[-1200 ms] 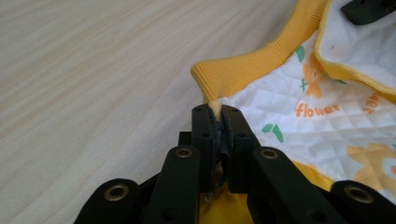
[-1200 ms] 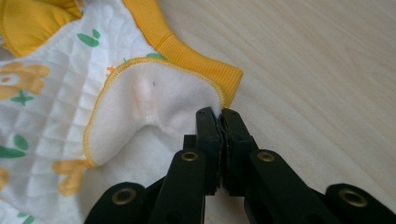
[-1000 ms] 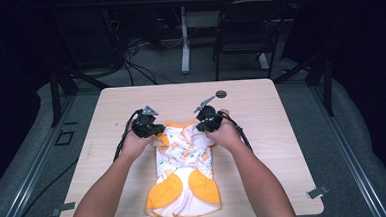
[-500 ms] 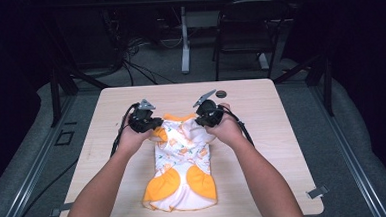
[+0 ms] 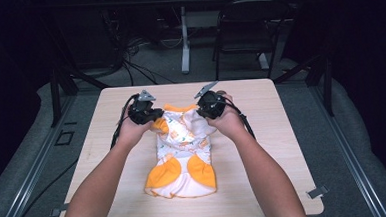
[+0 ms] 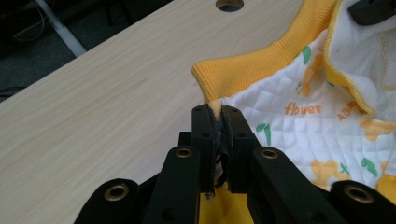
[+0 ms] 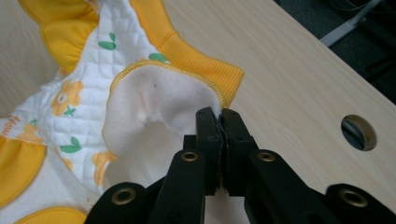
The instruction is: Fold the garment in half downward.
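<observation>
A small white quilted garment (image 5: pixel 182 151) with orange trim and a flower print lies on the wooden table (image 5: pixel 263 150), its far end lifted. My left gripper (image 5: pixel 154 119) is shut on the garment's left top corner; in the left gripper view the jaws pinch the orange ribbed edge (image 6: pixel 243 70) at the left gripper (image 6: pixel 218 112). My right gripper (image 5: pixel 205 113) is shut on the right top corner; in the right gripper view the right gripper (image 7: pixel 219 116) clamps the white fleecy lining (image 7: pixel 159 102) beside the orange band (image 7: pixel 196 58). The garment (image 6: pixel 303 126) hangs slack between both.
A round cable hole (image 7: pixel 358 132) sits in the table near the far edge, also the hole (image 6: pixel 229 4). Cables (image 5: pixel 119 130) trail from each gripper. Behind the table stand a dark chair (image 5: pixel 242 36) and a desk leg (image 5: pixel 184 44). Bare tabletop lies either side.
Both grippers have risen with the garment's top corners, and the far end of the garment now stands higher off the table. The lower end has crept a little forward.
</observation>
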The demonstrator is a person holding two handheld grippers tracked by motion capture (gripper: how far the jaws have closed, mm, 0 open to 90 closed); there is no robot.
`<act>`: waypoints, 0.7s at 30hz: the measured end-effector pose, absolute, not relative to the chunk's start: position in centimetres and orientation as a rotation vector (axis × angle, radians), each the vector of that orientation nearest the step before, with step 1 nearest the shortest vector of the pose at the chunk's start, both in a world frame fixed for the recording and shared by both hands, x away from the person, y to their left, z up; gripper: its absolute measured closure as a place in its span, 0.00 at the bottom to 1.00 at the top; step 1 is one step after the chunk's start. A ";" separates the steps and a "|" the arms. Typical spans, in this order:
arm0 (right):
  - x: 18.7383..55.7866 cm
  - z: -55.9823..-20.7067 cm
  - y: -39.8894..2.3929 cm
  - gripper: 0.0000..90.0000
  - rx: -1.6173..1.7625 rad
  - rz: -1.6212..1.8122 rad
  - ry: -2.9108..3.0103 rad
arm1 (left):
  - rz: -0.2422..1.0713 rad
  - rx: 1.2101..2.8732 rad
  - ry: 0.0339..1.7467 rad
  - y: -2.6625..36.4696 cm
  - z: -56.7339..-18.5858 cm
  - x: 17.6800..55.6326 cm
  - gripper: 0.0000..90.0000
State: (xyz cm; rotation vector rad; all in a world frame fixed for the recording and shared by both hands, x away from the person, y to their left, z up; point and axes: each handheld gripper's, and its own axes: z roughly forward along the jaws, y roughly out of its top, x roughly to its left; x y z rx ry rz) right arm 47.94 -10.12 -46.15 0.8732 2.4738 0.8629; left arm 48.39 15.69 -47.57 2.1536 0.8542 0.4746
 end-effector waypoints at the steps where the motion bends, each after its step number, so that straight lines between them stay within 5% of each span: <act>1: 48.0 -45.9 -10.1 0.97 0.867 0.854 2.465 | 0.476 2.152 0.851 15.6 -47.4 48.4 0.94; 21: 45.5 -43.9 -10.4 0.97 0.736 0.867 2.437 | 0.527 2.130 0.756 16.1 -45.6 46.3 0.94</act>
